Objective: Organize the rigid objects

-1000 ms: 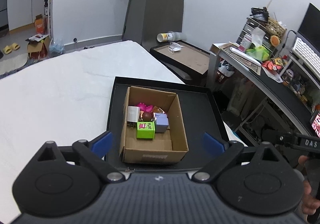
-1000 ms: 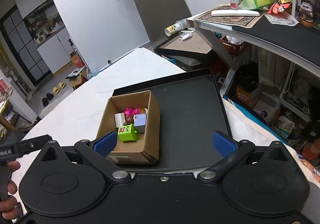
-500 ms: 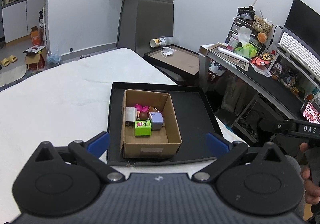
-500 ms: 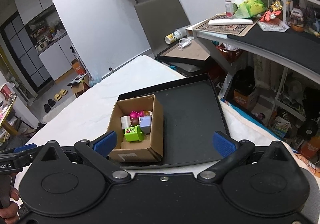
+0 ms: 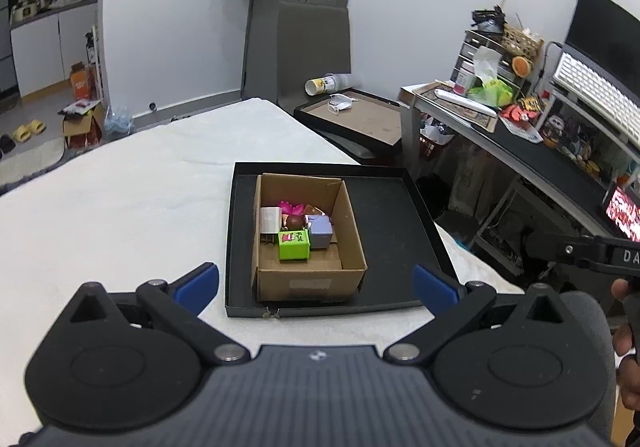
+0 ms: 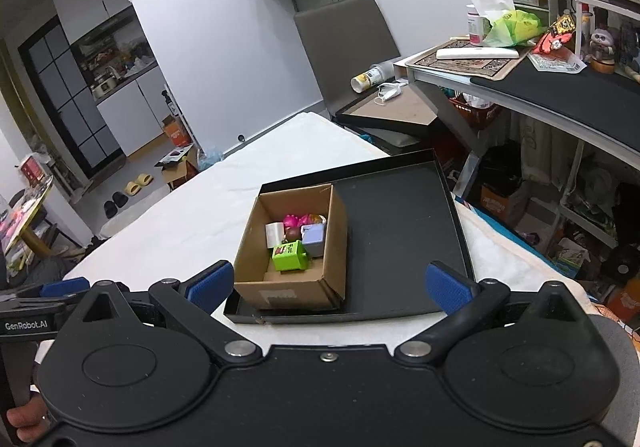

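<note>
A brown cardboard box (image 5: 308,281) (image 6: 292,293) stands in the left part of a black tray (image 5: 392,231) (image 6: 400,239) on the white table. Inside the box lie a green cube (image 5: 294,245) (image 6: 289,256), a lilac cube (image 5: 319,231) (image 6: 313,239), a white block (image 5: 269,220) (image 6: 274,234), a pink toy (image 5: 290,207) (image 6: 293,222) and a brown ball (image 5: 294,222). My left gripper (image 5: 316,285) and my right gripper (image 6: 328,283) are both open and empty, held above the table's near edge, short of the tray.
The white table (image 5: 120,199) stretches left and back. A grey chair (image 5: 312,47) and a second black tray (image 5: 360,119) with a cup (image 5: 324,84) stand behind. A cluttered desk (image 5: 520,135) is on the right.
Both grippers have pulled back and up from the box. The box and tray look smaller and farther. Both stay open.
</note>
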